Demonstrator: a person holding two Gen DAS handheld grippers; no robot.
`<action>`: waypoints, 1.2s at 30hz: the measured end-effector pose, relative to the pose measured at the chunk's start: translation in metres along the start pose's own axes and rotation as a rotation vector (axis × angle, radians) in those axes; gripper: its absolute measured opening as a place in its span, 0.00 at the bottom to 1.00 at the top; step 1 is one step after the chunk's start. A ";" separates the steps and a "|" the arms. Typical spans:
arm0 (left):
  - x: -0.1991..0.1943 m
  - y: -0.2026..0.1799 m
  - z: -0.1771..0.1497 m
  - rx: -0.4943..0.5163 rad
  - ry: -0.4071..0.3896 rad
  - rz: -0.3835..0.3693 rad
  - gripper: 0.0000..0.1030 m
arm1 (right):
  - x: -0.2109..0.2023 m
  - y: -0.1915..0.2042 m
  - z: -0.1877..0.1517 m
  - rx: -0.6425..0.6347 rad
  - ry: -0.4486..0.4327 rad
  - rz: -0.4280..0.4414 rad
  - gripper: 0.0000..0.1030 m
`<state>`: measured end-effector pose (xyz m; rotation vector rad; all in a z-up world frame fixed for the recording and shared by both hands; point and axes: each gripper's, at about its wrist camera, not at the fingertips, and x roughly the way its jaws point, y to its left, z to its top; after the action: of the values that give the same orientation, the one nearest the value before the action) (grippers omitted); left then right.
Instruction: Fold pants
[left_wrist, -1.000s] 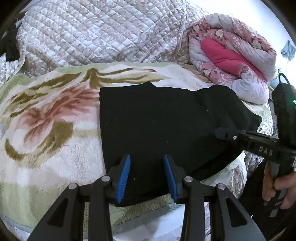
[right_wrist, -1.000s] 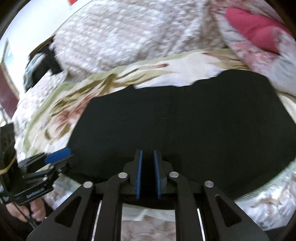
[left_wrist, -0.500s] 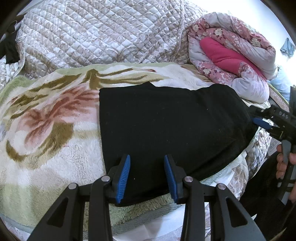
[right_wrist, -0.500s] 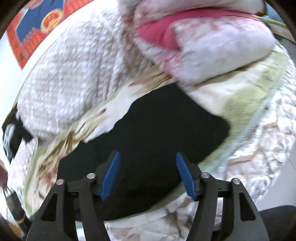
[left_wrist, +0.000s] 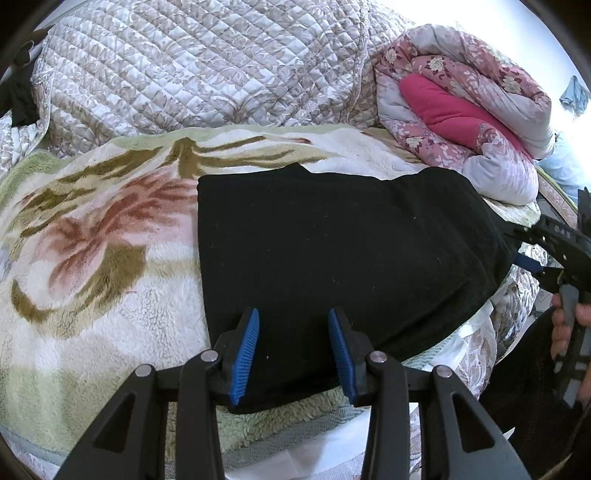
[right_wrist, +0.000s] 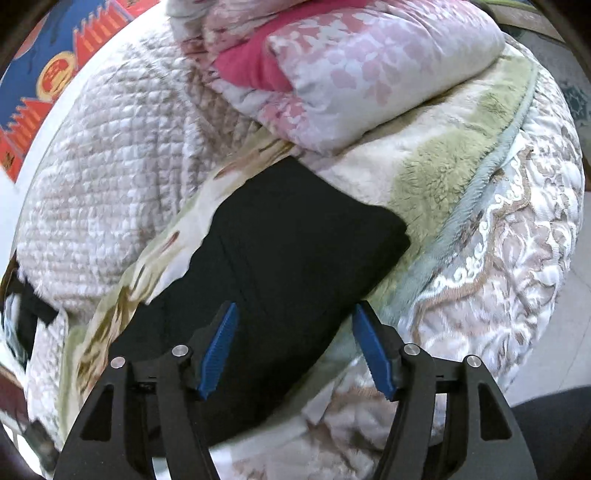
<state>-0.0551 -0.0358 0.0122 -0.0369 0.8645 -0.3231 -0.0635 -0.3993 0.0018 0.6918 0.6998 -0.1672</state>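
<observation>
- Lying flat on a floral fleece blanket (left_wrist: 92, 258) on the bed, the black pants (left_wrist: 343, 258) are folded into a broad rectangular slab; near edge runs close to the blanket's front hem, one end near the bed's corner.
- L gripper (left_wrist: 293, 347) hovers over the pants' near-left corner; blue pads (left_wrist: 245, 354) stand moderately apart w/ nothing pinched btwn them, only black fabric seen below the gap. Can't tell if the tips touch the cloth.
- R gripper (right_wrist: 295, 347) sits over the opposite end of the pants, rolled so the bed looks tilted in its view. Its jaws have just been opening and now stand wide; pads (right_wrist: 218, 350) hold nothing, pants' near edge shows btwn them.
- In the L wrist view the R gripper appears at the far right edge, just beside the pants' right end, w/ a hand (left_wrist: 569, 328) around its handle.
- Behind the pants: a quilted beige bedspread (left_wrist: 192, 70), bunched up.
- A rolled pink floral comforter (left_wrist: 472, 114) w/ magenta lining lies just past the pants' far-right corner; touching or not, can't tell.
- R wrist view slightly blurred; a red-and-blue poster (right_wrist: 48, 77) is on the wall, top left.
</observation>
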 end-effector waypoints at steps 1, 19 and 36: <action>0.000 0.000 0.000 0.000 0.000 0.000 0.41 | 0.003 -0.004 0.002 0.016 0.000 0.003 0.63; 0.000 -0.001 0.001 -0.003 0.002 0.000 0.42 | 0.016 0.011 0.036 0.011 -0.023 0.088 0.23; -0.022 0.053 0.023 -0.173 -0.058 0.058 0.42 | -0.008 0.168 0.011 -0.400 0.048 0.445 0.22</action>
<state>-0.0369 0.0188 0.0349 -0.1806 0.8325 -0.1908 -0.0027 -0.2781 0.1016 0.4521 0.5860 0.3912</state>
